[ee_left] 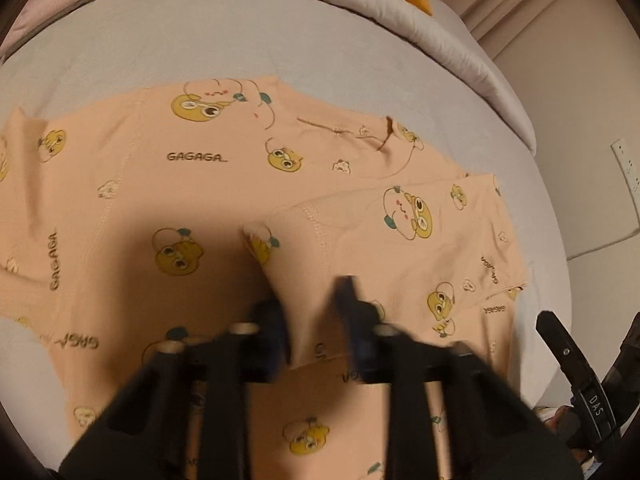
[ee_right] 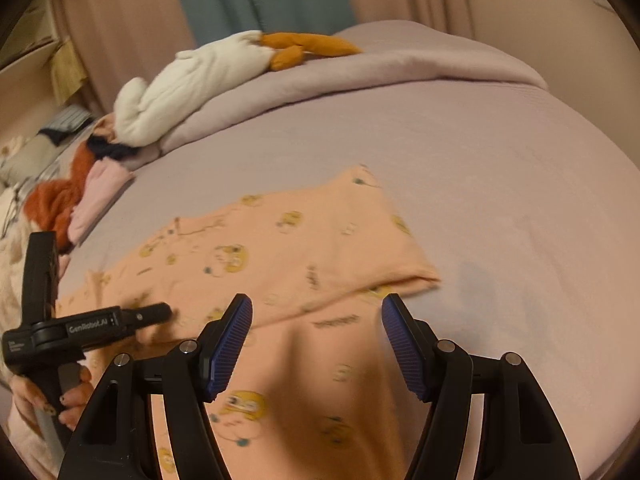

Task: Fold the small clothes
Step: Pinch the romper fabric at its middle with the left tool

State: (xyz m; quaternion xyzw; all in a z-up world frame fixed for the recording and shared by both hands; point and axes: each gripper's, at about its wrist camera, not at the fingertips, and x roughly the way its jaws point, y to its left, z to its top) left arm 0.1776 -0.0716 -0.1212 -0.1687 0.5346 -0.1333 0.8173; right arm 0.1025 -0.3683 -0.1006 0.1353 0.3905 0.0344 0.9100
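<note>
**Left wrist view: fold pinched, right jaws wide**

Left wrist view shows the peach garment [ee_left: 224,184] lying flat across the middle of the grey bed sheet [ee_left: 168,44]. Bare sheet stays free above it and at the lower left of the frame. A rolled duvet [ee_left: 400,12] closes the upper right edge. The left gripper [ee_left: 316,320] stands at the bottom centre, its jaws close together and pinching a raised fold of the garment; this part is blurred.

In the right wrist view, the right gripper [ee_right: 316,344] is at the bottom centre with jaws spread wide, above the cloth and holding nothing. Much free sheet lies at the right of the frame. A white plush toy [ee_right: 188,80] and a pile of clothes [ee_right: 80,196] fill the upper left.
</note>
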